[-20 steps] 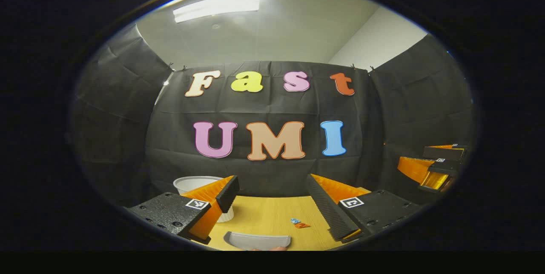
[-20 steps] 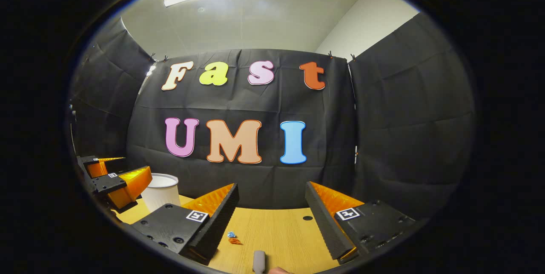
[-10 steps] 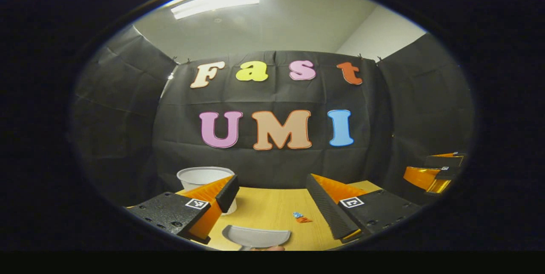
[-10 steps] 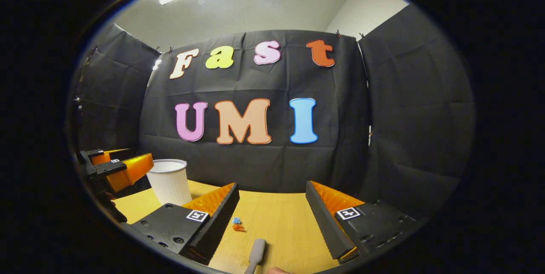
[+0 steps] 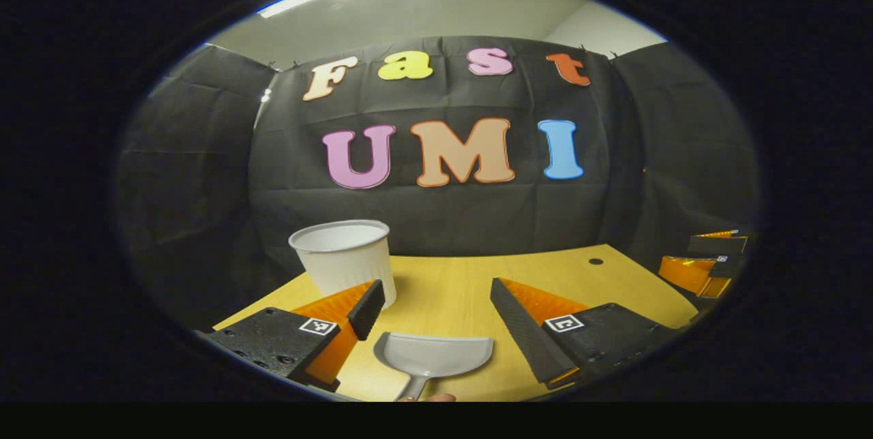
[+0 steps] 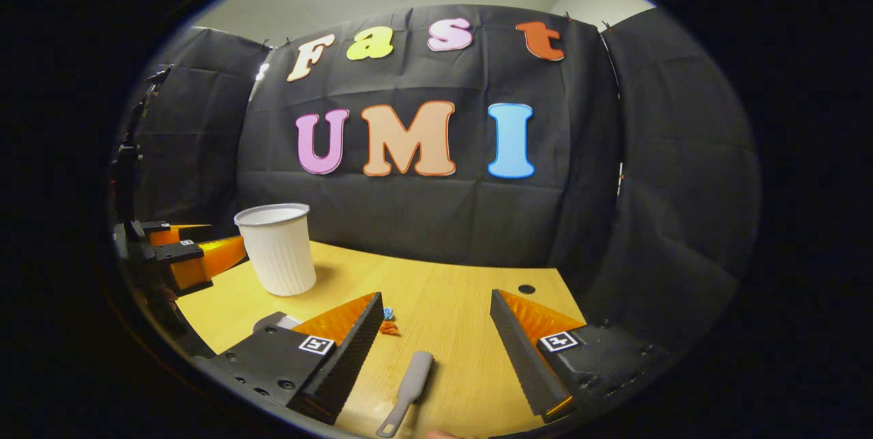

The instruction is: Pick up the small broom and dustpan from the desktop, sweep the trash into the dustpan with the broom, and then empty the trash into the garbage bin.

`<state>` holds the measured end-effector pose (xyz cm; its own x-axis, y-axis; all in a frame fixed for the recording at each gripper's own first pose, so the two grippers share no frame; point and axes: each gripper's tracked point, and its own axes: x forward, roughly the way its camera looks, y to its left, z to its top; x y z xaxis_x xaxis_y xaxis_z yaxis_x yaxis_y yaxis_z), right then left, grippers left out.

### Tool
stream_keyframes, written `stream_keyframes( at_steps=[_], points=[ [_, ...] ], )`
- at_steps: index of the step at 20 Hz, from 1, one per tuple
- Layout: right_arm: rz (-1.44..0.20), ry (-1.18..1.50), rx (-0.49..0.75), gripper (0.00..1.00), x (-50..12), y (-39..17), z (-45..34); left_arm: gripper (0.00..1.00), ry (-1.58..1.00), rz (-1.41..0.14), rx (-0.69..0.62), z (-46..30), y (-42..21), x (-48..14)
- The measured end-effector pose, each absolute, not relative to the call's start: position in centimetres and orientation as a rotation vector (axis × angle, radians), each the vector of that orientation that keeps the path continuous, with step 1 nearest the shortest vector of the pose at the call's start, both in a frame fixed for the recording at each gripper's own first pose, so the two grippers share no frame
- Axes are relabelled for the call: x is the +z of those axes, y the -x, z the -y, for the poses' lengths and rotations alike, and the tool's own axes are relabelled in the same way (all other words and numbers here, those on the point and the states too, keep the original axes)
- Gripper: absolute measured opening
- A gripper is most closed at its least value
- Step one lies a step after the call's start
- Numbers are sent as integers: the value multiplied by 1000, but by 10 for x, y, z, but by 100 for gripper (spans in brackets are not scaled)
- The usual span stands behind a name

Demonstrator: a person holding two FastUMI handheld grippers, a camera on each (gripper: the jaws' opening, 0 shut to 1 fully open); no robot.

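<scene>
A grey dustpan [image 5: 433, 356] lies flat on the wooden table [image 5: 450, 289], its handle pointing toward me. My left gripper [image 5: 435, 301] hovers open above it, one finger on each side and nothing between them. In the right gripper view the small grey broom [image 6: 409, 391] lies on the table [image 6: 443, 303] between the fingers of my open right gripper [image 6: 436, 308], which holds nothing. Small blue and orange trash bits [image 6: 389, 324] sit just past the right gripper's left fingertip. The white cup-shaped garbage bin [image 5: 344, 258] [image 6: 276, 248] stands upright at the back left.
The right gripper [image 5: 706, 262] appears at the right edge of the left gripper view, and the left gripper [image 6: 184, 258] at the left edge of the right gripper view. A small round hole [image 6: 526, 288] marks the table's far right. Black cloth walls surround the table.
Both views have tipped down toward the table. More tabletop, the bin, the dustpan and the broom now show. Both grippers stay open and hold nothing.
</scene>
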<state>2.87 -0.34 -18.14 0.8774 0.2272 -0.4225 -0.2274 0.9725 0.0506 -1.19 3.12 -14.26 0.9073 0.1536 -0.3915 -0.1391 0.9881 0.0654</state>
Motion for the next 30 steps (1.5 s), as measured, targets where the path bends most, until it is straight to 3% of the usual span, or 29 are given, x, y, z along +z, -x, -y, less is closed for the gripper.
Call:
stream_keyframes(
  at_steps=[3,4,5,7,14,21,22,24,26,28,29,30],
  points=[
    [-546,24,255,93,-221,-26,-11,99,-15,-501,141,-34,22,-180],
    [-583,40,263,93,-235,-24,-14,95,-18,-534,138,-35,25,-192],
    [-622,55,272,93,-250,-21,-17,99,-23,-568,140,-37,29,-204],
    [-697,80,282,93,-275,-8,-21,95,-19,-638,140,-39,39,-229],
    [-934,125,283,92,-350,33,-19,96,-14,-903,157,-46,92,-309],
    [-1148,156,276,93,-399,73,-12,96,-46,-1115,162,-54,139,-355],
    [-1170,158,279,93,-404,78,-13,100,-50,-1134,160,-55,144,-360],
    [-1223,157,289,90,-415,89,-16,96,-61,-1185,156,-56,155,-367],
    [-1260,165,292,81,-421,96,-17,96,-66,-1230,143,-55,166,-376],
    [-1265,179,281,64,-424,93,-15,90,-58,-1255,129,-55,169,-381],
    [-1265,188,268,51,-423,92,-13,91,-58,-1268,124,-55,171,-381],
    [-1267,192,253,37,-426,90,-9,71,-54,-1281,116,-53,173,-382]
  ],
)
